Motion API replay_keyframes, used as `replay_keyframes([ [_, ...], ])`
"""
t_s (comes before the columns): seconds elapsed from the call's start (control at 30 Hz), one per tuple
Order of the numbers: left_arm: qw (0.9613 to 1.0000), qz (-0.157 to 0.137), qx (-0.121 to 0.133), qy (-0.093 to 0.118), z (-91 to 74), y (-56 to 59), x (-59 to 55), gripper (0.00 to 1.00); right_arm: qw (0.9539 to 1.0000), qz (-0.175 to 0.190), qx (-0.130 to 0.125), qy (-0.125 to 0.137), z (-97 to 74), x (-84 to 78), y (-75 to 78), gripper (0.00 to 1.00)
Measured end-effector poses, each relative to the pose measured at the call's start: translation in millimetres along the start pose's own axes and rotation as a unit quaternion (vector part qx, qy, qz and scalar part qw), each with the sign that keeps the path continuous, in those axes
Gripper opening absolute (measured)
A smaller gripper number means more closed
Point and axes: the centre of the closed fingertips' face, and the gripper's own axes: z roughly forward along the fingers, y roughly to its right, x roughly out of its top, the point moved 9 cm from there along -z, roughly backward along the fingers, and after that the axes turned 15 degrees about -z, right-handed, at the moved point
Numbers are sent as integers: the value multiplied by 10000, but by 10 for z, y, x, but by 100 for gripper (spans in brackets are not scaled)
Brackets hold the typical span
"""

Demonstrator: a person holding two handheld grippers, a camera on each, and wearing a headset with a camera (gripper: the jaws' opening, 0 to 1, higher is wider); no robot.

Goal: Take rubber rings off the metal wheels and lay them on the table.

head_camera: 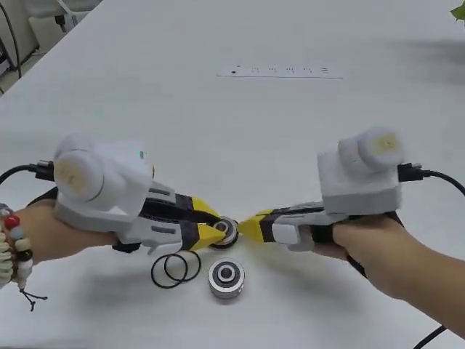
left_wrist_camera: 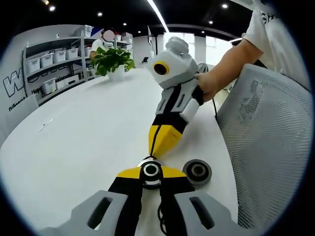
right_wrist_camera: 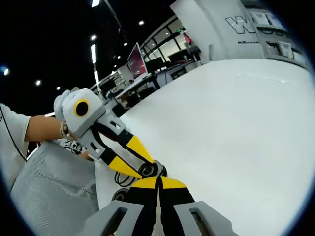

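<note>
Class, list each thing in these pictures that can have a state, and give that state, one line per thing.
left gripper: shut on the held wheel.
right gripper: jaws shut, tips at that wheel's rim.
held wheel: clamped between the left gripper's jaws; ring on or off cannot be told.
second wheel: lying flat on the table, free of both grippers.
rubber rings: two, off the wheels, flat on the table, overlapping.
</note>
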Motion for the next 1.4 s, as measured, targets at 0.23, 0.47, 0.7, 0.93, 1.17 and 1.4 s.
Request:
replay_keyframes([
  [0.23, 10000, 95, -26, 4, 20, 21, 6, 7, 9997, 232, 78, 33, -30, 6, -24, 0],
  [0.47, 9999, 146, -46, 6, 29, 30, 11, 7, 9998, 182, 99, 29, -28, 29, -76, 0],
  [0.7, 9999, 162, -52, 13, 32, 32, 13, 7, 9997, 76, 218, 91, -7, 71, -119, 0],
  [0.93, 9999, 125, -38, 37, 36, 33, 10, 7, 9992, -392, 113, -25, 23, 153, -112, 0],
  [1.17, 9999, 95, -5, 43, 43, 39, 17, 8, 9994, -322, 102, -79, 24, 115, -119, 0],
  [1.4, 9996, 246, -119, -38, -26, 41, 98, 13, 9993, -359, 87, -80, 2, 127, -120, 0],
])
